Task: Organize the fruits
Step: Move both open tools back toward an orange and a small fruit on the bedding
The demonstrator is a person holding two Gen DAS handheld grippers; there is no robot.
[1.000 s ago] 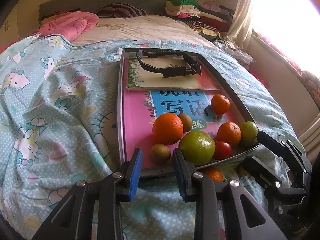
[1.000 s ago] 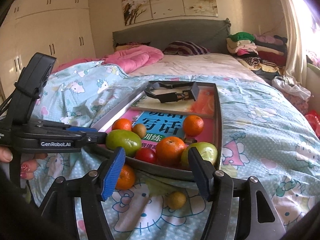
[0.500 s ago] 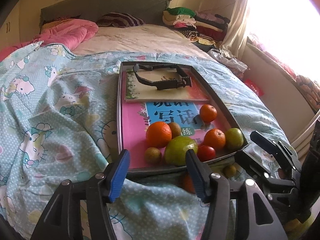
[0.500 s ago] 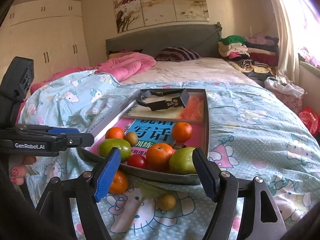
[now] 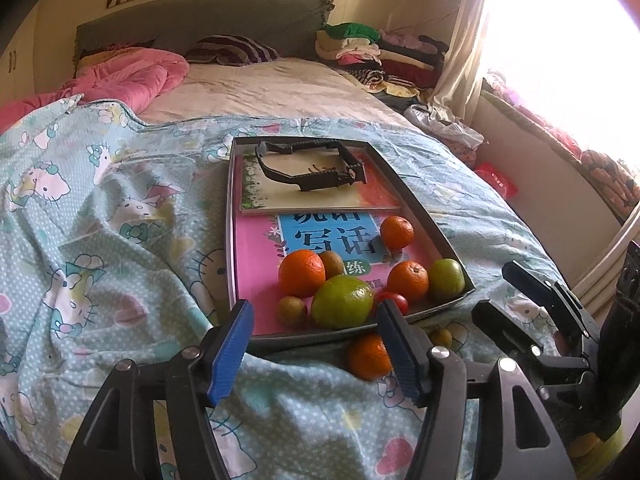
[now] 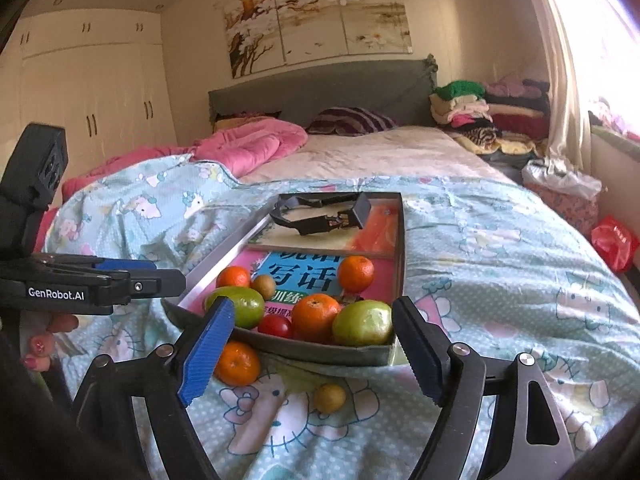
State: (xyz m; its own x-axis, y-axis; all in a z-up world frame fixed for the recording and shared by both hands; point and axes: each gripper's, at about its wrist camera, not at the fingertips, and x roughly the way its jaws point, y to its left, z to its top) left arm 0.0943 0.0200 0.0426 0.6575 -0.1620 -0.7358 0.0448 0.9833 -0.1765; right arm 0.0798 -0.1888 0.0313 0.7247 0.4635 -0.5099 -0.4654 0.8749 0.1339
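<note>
Between picks: left gripper (image 5: 316, 344) and right gripper (image 6: 310, 346), jaws just been opening, spread and empty, hover before shallow grey metal tray (image 6: 320, 354); next grab round orange mandarin (image 6: 237, 363) or small brown fruit (image 6: 329, 398) lying just before tray.

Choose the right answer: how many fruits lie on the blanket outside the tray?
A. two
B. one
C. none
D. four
A: an orange and a small brown fruit lie on the blanket just in front of the tray, while all the other fruits are inside it.
</note>
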